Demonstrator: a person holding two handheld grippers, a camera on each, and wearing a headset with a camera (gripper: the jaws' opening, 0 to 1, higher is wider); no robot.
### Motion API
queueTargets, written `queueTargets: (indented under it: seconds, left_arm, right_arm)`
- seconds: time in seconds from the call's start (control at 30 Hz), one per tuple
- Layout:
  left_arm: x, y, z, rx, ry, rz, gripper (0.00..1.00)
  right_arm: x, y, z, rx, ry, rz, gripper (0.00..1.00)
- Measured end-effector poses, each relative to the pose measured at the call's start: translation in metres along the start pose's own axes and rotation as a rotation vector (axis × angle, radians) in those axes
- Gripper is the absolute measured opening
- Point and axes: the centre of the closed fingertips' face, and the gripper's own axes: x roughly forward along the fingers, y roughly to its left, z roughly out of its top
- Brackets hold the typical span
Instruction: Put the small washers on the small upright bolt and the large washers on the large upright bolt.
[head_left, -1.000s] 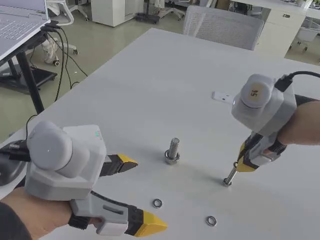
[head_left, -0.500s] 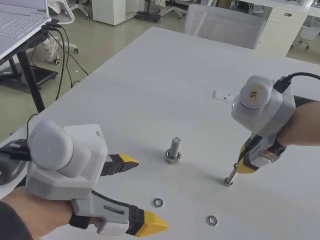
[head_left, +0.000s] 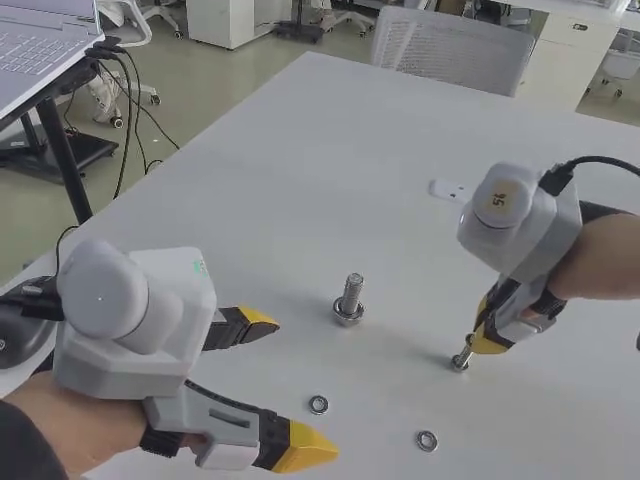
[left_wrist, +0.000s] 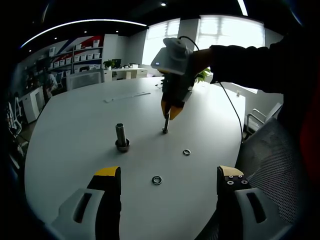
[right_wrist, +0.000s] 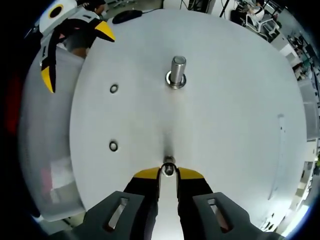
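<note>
Progress: no washer can be confirmed on either bolt. The large bolt (head_left: 349, 298) stands upright near the middle of the table (head_left: 330, 150). It carries a ring at its base, and the views do not settle whether that is a seated washer or the bolt's own head. The small bolt (head_left: 462, 358) stands to its right, well apart from it.

Two washers lie loose on the table in front of the bolts, the left washer (head_left: 318, 404) and the right washer (head_left: 427, 440). Their sizes cannot be told apart. Both are judged to need placing.

Right gripper (head_left: 478, 347): jaws drawn in to a narrow gap, one tip on each side of the small bolt's top. It appears to clamp the bolt. Whether a washer sits between the tips cannot be told.

Left gripper (head_left: 285, 385): jaws wide apart and holding nothing. It hovers above the table just short of the left washer.

Clearance: the washers lie near the front edge, so slide them with care. Broad bare tabletop lies beyond the bolts. A chair (head_left: 450, 50) stands at the far edge.
</note>
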Motion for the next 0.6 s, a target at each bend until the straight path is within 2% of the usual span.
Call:
queueTargets:
  seconds: [0.23,0.6]
  left_arm:
    - [0.000,-0.001,0.000,-0.001,0.002,0.000,0.78]
    - [0.001,0.000,-0.001,-0.003,0.006,0.001,0.78]
  right_arm:
    - [0.010,-0.003,-0.002,0.007,0.004,0.009,0.14]
    - [0.030,0.004,-0.003,0.017,0.021,0.024,0.14]
